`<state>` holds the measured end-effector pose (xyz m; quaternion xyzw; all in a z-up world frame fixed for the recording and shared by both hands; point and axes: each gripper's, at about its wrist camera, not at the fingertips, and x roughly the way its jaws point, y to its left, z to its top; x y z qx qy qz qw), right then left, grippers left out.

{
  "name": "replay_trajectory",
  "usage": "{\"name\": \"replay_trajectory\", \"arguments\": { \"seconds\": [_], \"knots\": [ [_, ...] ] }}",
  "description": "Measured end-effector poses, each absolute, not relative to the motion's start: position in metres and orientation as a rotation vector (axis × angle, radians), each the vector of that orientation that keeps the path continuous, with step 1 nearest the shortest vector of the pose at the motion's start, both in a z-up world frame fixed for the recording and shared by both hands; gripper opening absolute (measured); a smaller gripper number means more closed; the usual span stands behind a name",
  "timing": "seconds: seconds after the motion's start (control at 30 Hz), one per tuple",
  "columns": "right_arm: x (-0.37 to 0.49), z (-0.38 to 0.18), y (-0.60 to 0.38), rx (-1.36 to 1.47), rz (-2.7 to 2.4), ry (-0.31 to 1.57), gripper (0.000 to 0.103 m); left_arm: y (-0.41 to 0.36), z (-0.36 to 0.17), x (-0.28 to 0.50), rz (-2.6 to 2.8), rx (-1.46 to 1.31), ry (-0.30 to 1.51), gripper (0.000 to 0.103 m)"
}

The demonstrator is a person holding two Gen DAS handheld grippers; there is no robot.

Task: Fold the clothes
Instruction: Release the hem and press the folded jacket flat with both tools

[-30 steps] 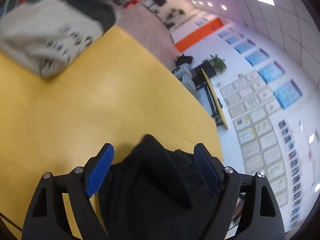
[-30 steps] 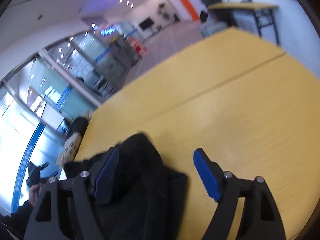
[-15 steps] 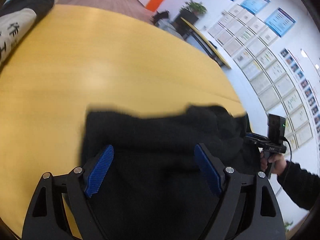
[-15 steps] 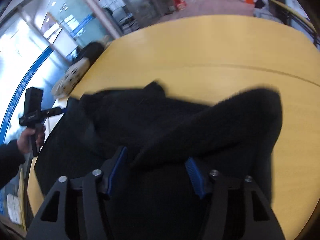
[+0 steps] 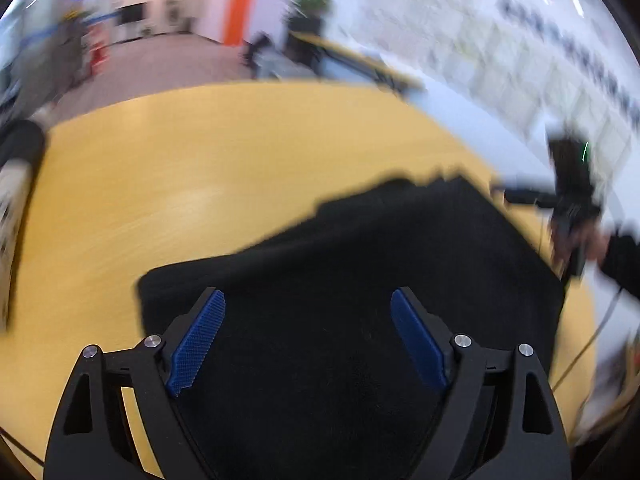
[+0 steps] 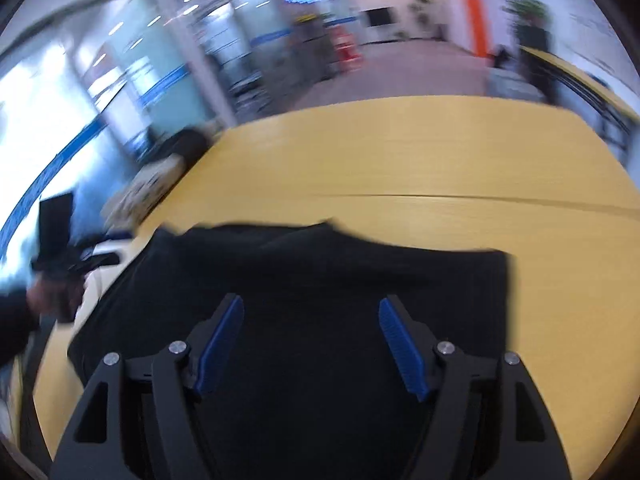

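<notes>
A black garment (image 5: 360,264) lies spread on the yellow table (image 5: 200,168); it also shows in the right wrist view (image 6: 320,280). My left gripper (image 5: 306,332) is open, its blue fingers apart above the garment's near left part. My right gripper (image 6: 310,340) is open above the garment's near right part. Neither pair of fingers pinches cloth that I can see. The right gripper (image 5: 572,200) shows at the far right of the left wrist view, and the left gripper (image 6: 60,248) shows at the left of the right wrist view. Both views are blurred.
A white and black folded garment (image 5: 16,184) lies at the table's far left edge; it also shows in the right wrist view (image 6: 160,172). A seam (image 6: 480,198) crosses the table beyond the black garment. Bare table (image 6: 400,152) lies beyond it.
The black garment went from bunched between the fingers to spread flat on the table. Both cameras swung, and the two grippers now sit apart at its opposite sides.
</notes>
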<state>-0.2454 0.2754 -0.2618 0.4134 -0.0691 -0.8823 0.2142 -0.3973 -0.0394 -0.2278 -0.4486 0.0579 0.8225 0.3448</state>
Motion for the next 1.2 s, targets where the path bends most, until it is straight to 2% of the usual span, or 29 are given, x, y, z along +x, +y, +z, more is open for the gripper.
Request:
{"name": "replay_trajectory", "arguments": {
  "seconds": [0.1, 0.17, 0.23, 0.33, 0.37, 0.4, 0.43, 0.53, 0.63, 0.9, 0.93, 0.97, 1.0, 1.03, 1.2],
  "knots": [
    [-0.273, -0.263, 0.235, 1.094, -2.385, -0.115, 0.074, -0.026, -0.252, -0.415, 2.078, -1.270, 0.113, 0.086],
    [-0.299, -0.258, 0.223, 1.070, -2.344, -0.095, 0.074, -0.027, -0.256, -0.417, 2.093, -1.261, 0.093, 0.086],
    [-0.324, -0.253, 0.205, 1.044, -2.279, 0.001, 0.076, -0.034, -0.256, -0.406, 2.103, -1.235, 0.068, 0.087],
    [-0.355, -0.272, 0.189, 1.163, -2.122, 0.148, 0.076, -0.037, -0.256, -0.398, 2.105, -1.222, 0.052, 0.087],
    [-0.365, -0.278, 0.184, 1.200, -2.067, 0.195, 0.069, -0.040, -0.259, -0.394, 2.103, -1.220, 0.049, 0.087],
    [-0.369, -0.285, 0.182, 1.245, -2.029, 0.213, 0.047, -0.042, -0.260, -0.392, 2.101, -1.219, 0.044, 0.087],
    [-0.372, -0.292, 0.181, 1.290, -1.991, 0.231, 0.040, -0.041, -0.262, -0.392, 2.101, -1.220, 0.038, 0.087],
    [-0.368, -0.285, 0.188, 1.279, -1.918, 0.197, 0.035, -0.037, -0.264, -0.391, 2.106, -1.207, 0.044, 0.089],
    [-0.361, -0.267, 0.200, 1.227, -1.853, 0.152, 0.022, -0.041, -0.265, -0.390, 2.112, -1.190, 0.037, 0.089],
    [-0.372, -0.280, 0.182, 1.241, -1.700, 0.225, 0.024, -0.044, -0.250, -0.384, 2.108, -1.127, 0.066, 0.090],
    [-0.377, -0.276, 0.175, 1.212, -1.699, 0.212, 0.027, -0.042, -0.246, -0.382, 2.104, -1.110, 0.080, 0.092],
    [-0.383, -0.273, 0.169, 1.183, -1.697, 0.199, 0.037, -0.039, -0.244, -0.380, 2.098, -1.097, 0.090, 0.095],
    [-0.389, -0.269, 0.162, 1.155, -1.694, 0.186, 0.051, -0.035, -0.242, -0.378, 2.093, -1.084, 0.100, 0.100],
    [-0.392, -0.270, 0.155, 1.153, -1.672, 0.171, 0.057, -0.033, -0.241, -0.375, 2.082, -1.077, 0.117, 0.102],
    [-0.428, -0.290, 0.115, 1.263, -1.492, 0.145, 0.059, -0.027, -0.250, -0.359, 2.003, -1.103, 0.246, 0.102]
  ]
}}
